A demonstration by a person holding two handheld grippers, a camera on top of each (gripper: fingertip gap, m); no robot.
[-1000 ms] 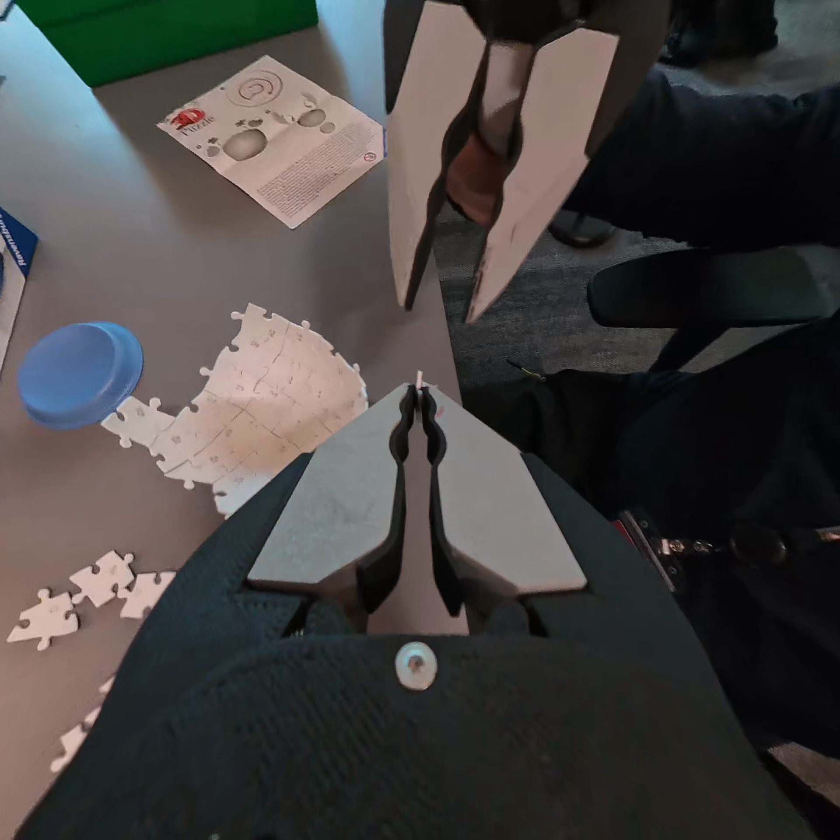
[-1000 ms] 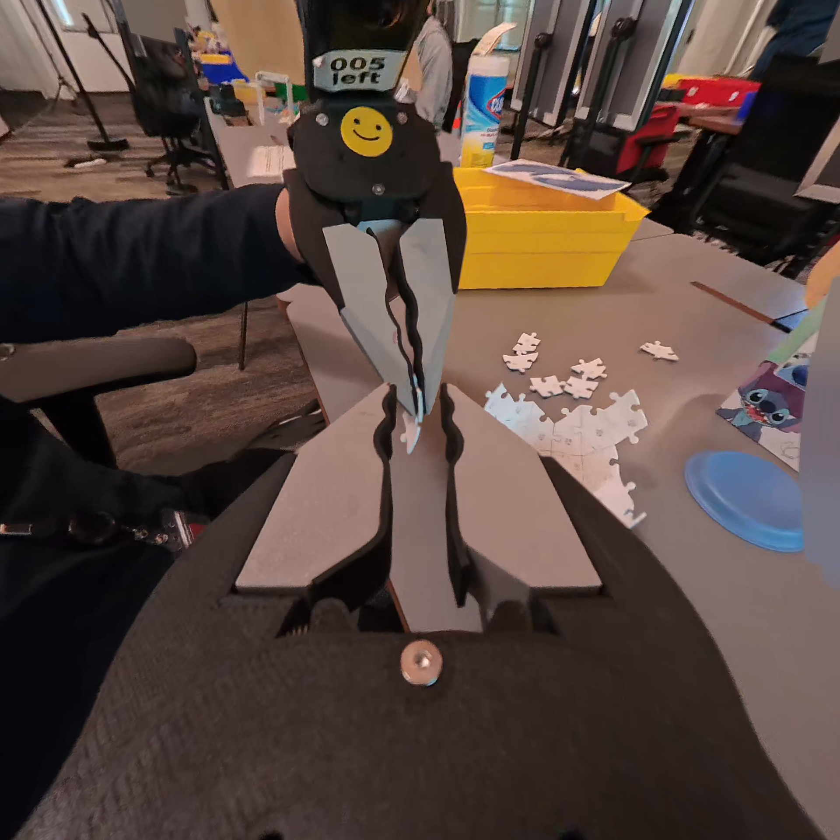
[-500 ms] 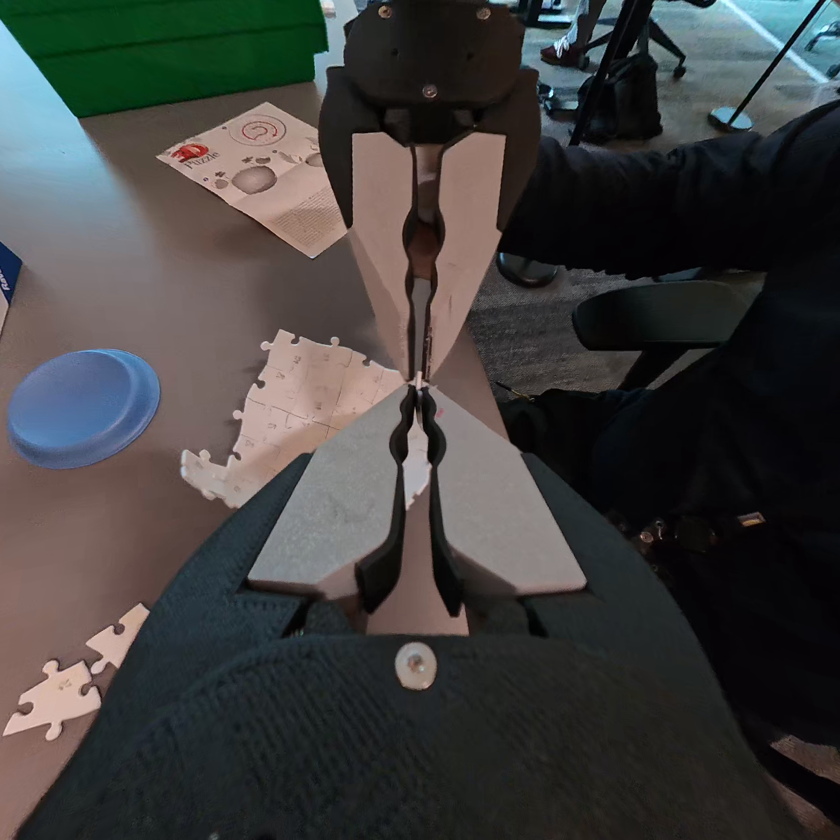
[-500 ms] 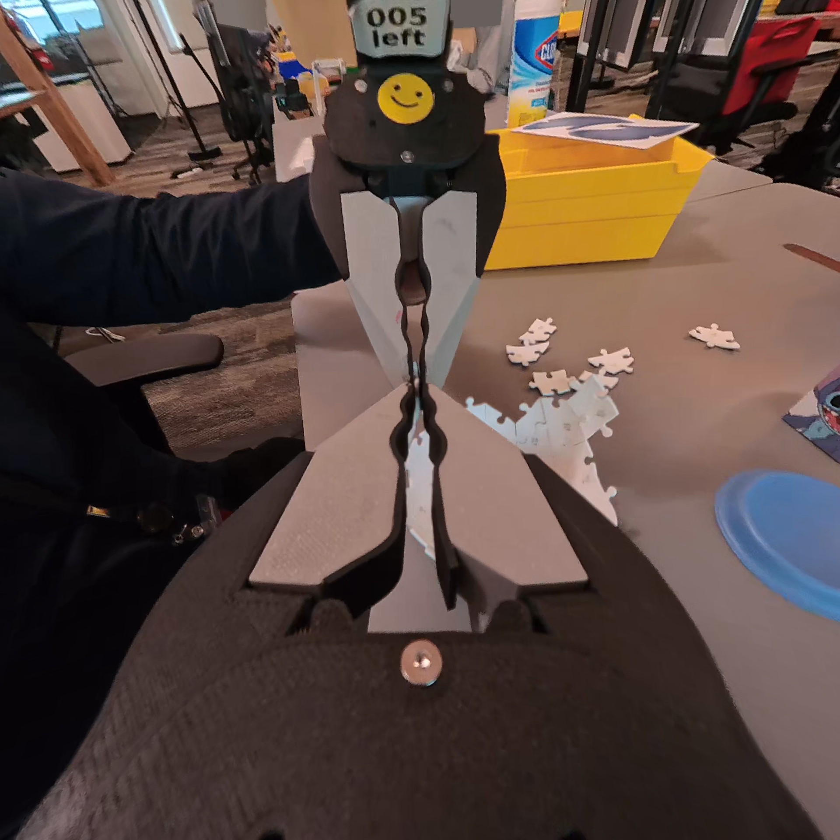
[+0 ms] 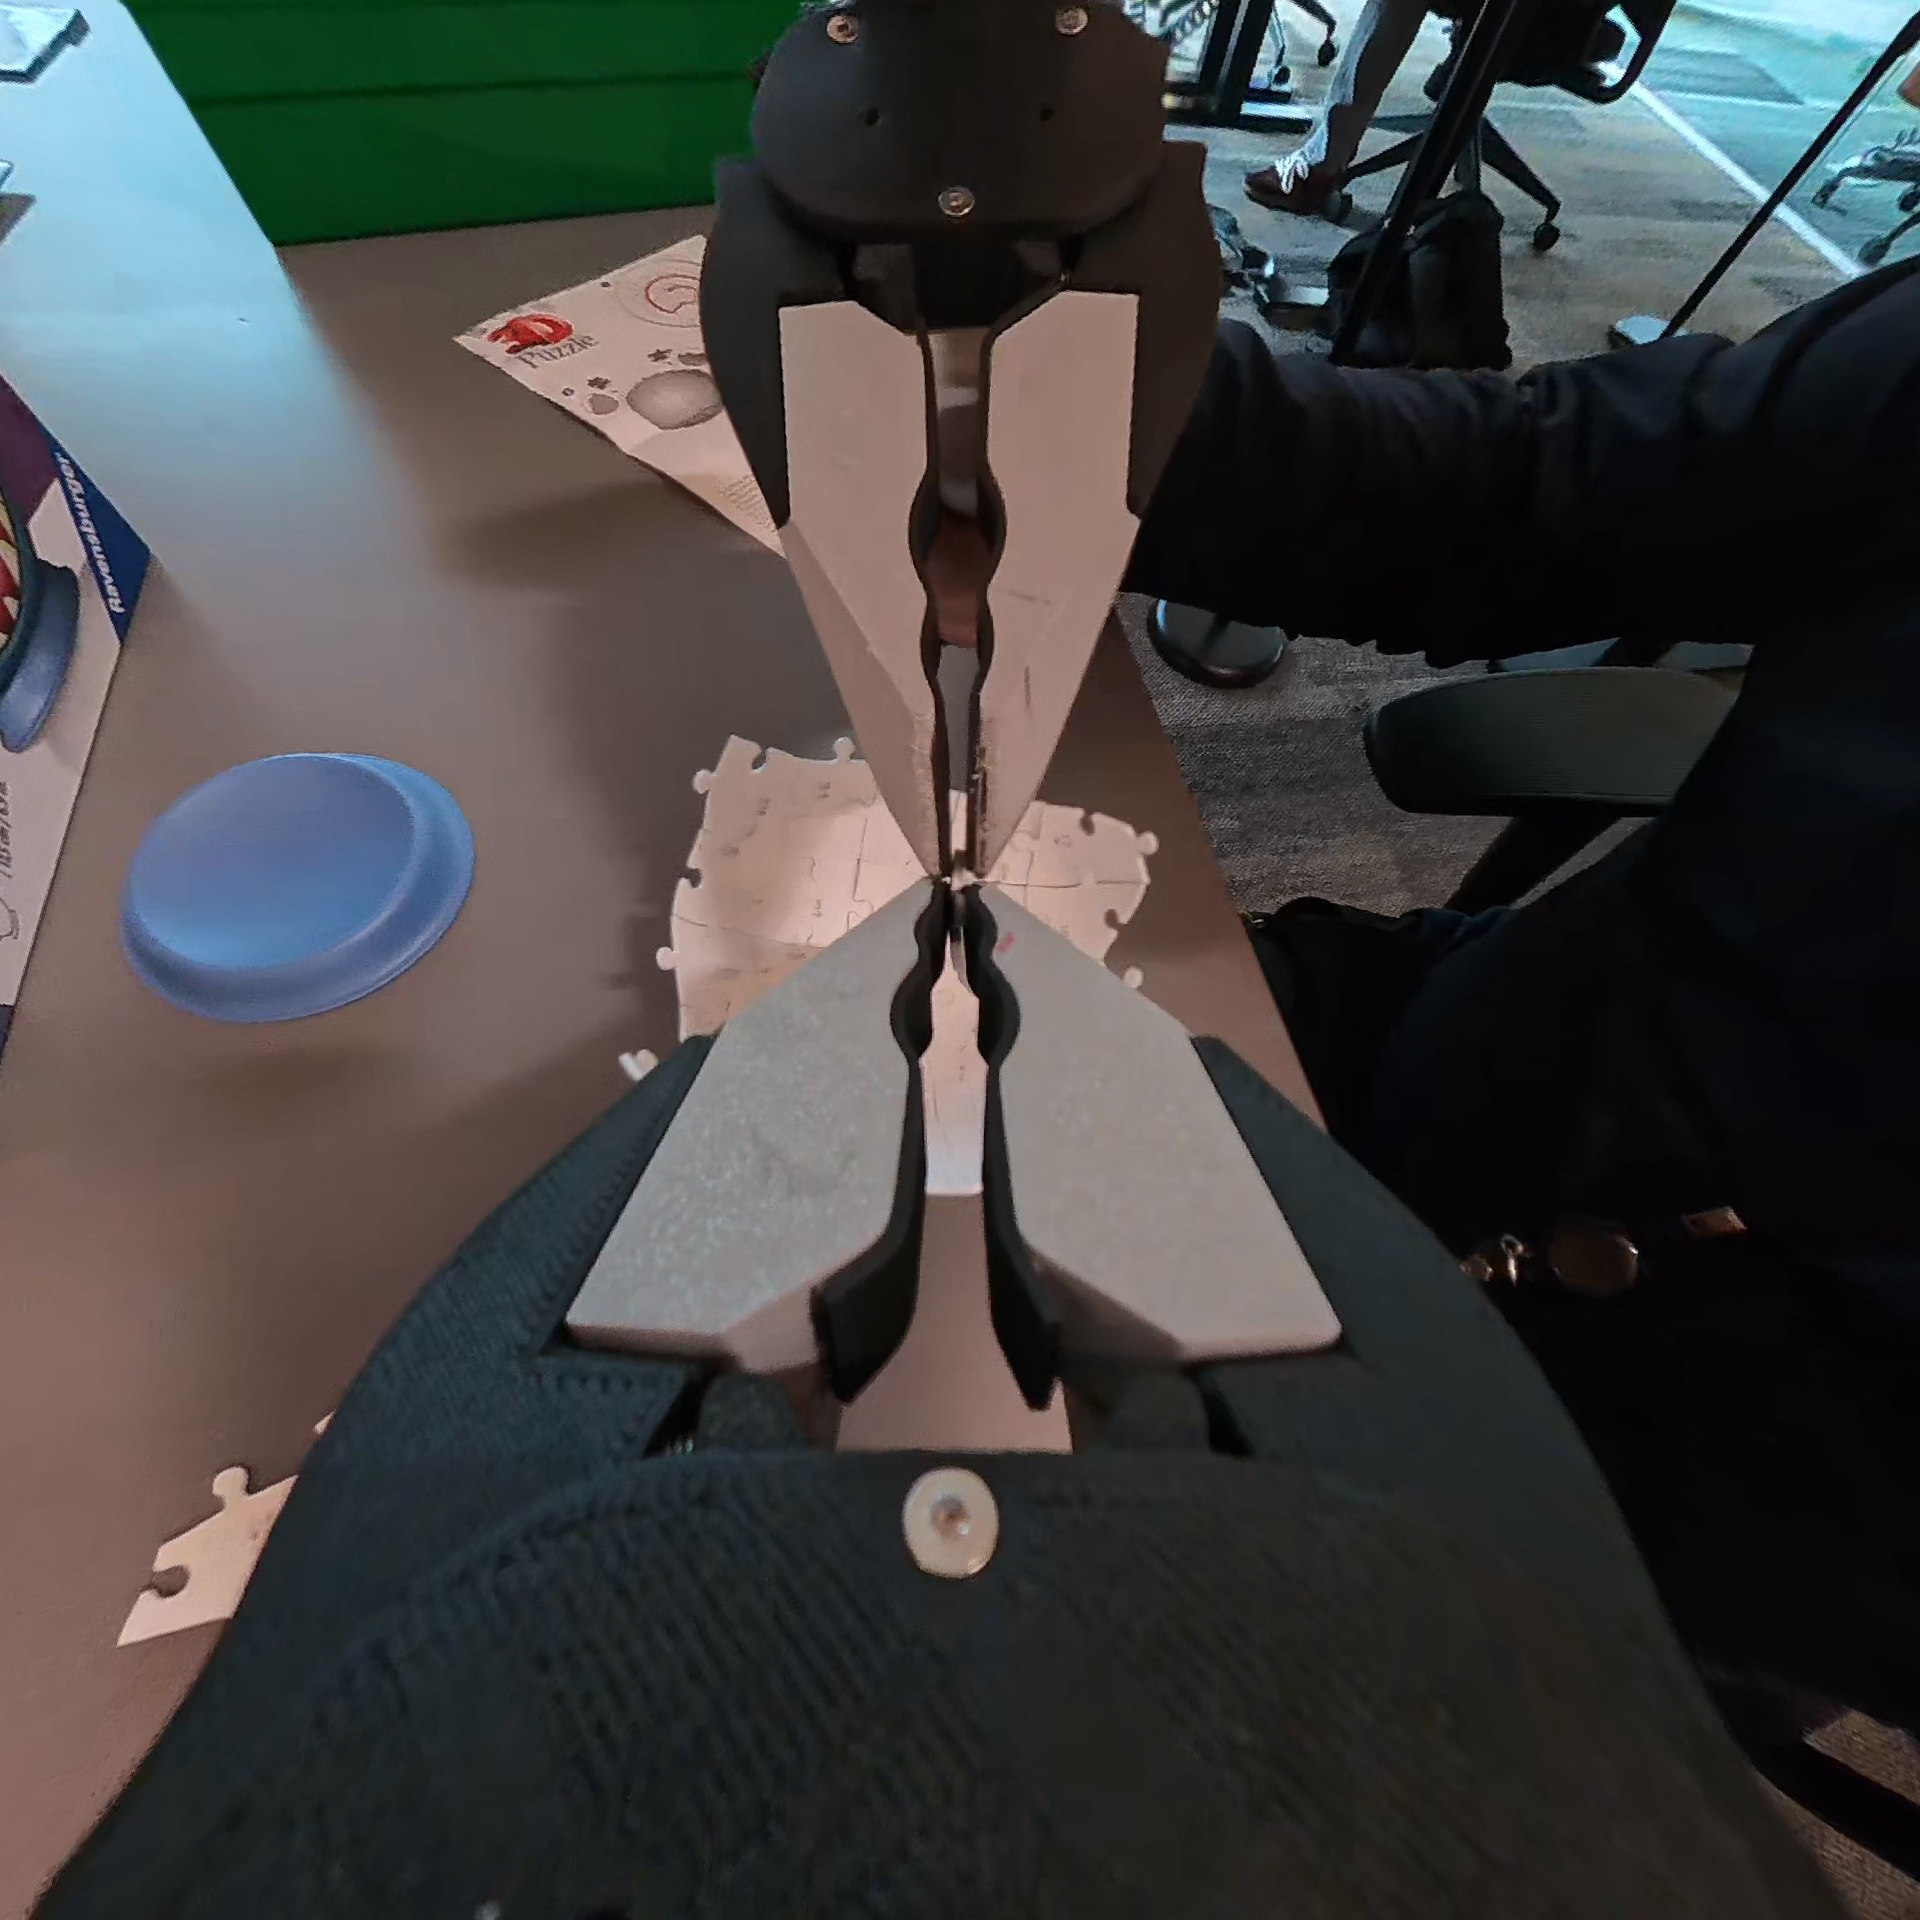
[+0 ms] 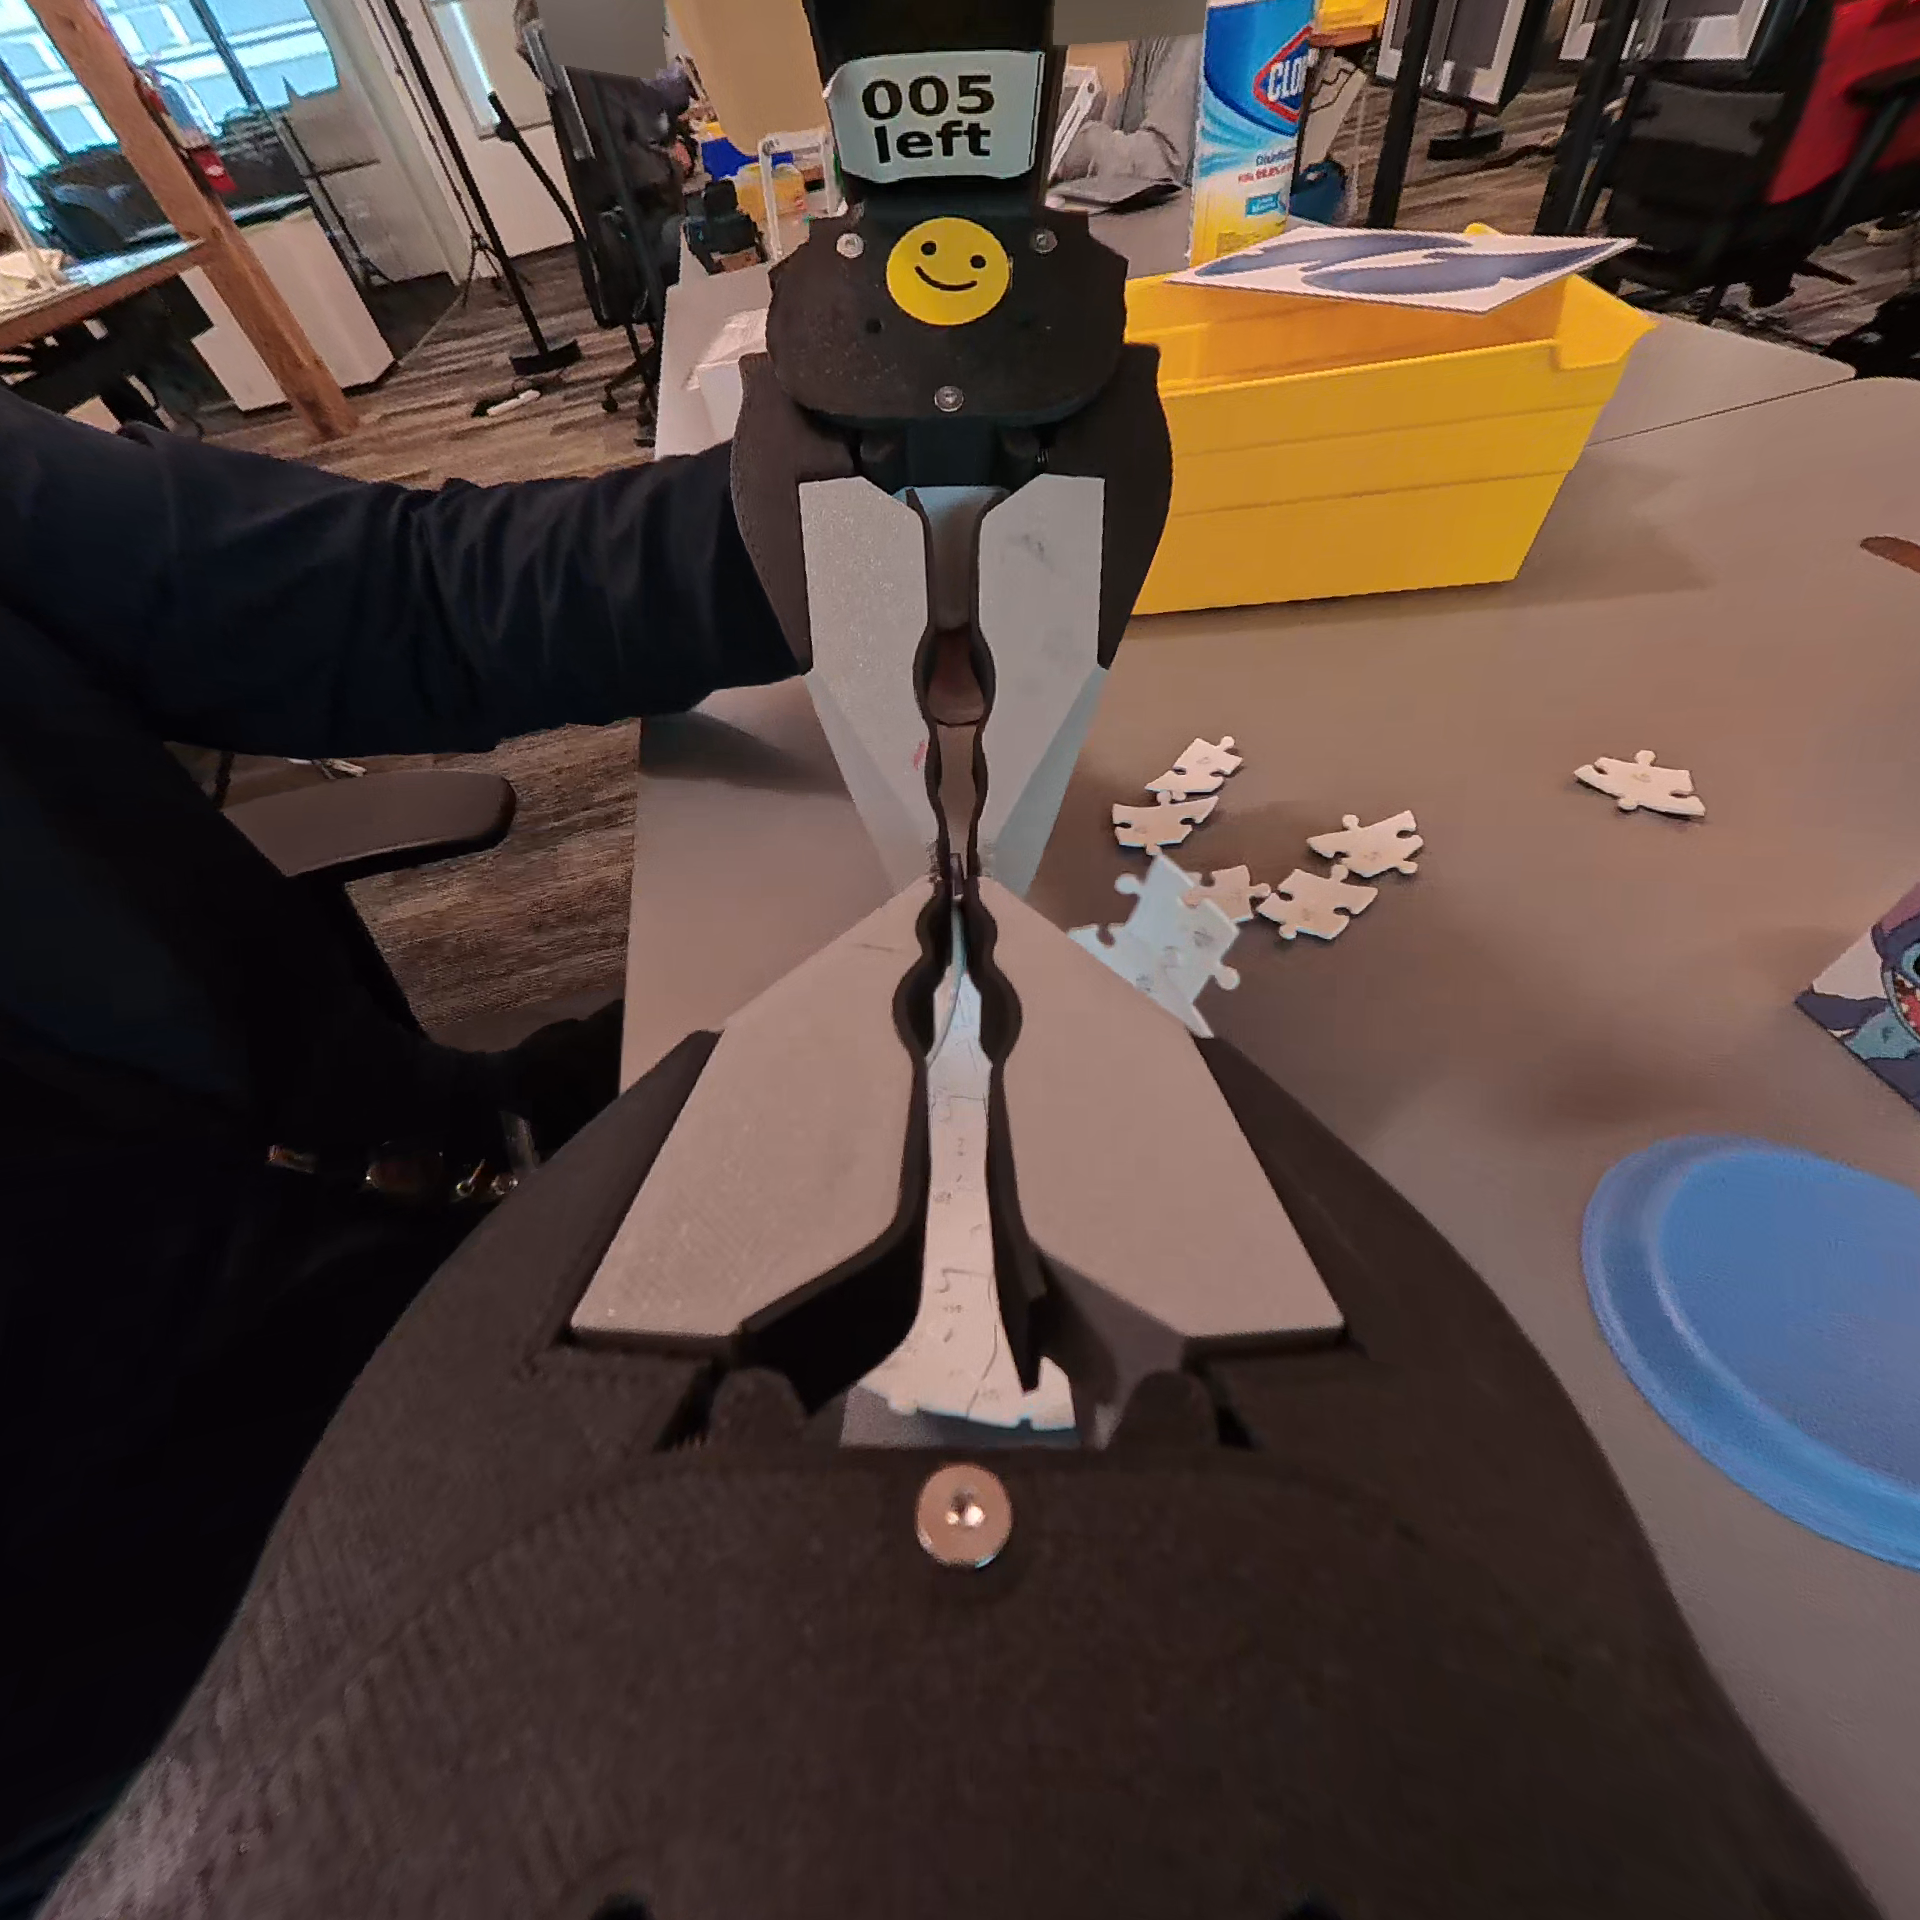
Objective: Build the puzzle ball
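Observation:
My left gripper (image 5: 954,912) and my right gripper (image 6: 956,902) meet tip to tip just above the table's near edge. Both are shut on one small white puzzle piece (image 5: 956,885), which shows only as a thin edge-on sliver between the tips. The right gripper (image 5: 961,860) comes in from the top of the left wrist view. The left gripper (image 6: 956,864) comes in from the top of the right wrist view. The assembled white puzzle section (image 5: 790,862) lies flat on the grey table right below the tips. It also shows in the right wrist view (image 6: 1174,935).
A blue round dish (image 5: 296,873) sits left of the section. Several loose pieces (image 6: 1340,862) lie beyond it, one more (image 5: 208,1569) near me. An instruction sheet (image 5: 623,353), puzzle box (image 5: 62,623), green box (image 5: 468,114) and yellow bin (image 6: 1351,447) ring the table. A chair armrest (image 5: 1538,738) stands off the edge. The grippers are tip to tip, or close to it. The blue round dish (image 5: 296,873) is about equally far from each gripper, around 20 cm.
The right gripper, open one second ago, came down to the left gripper's tips and shut on the piece it holds. Both grippers shifted over the assembled section.

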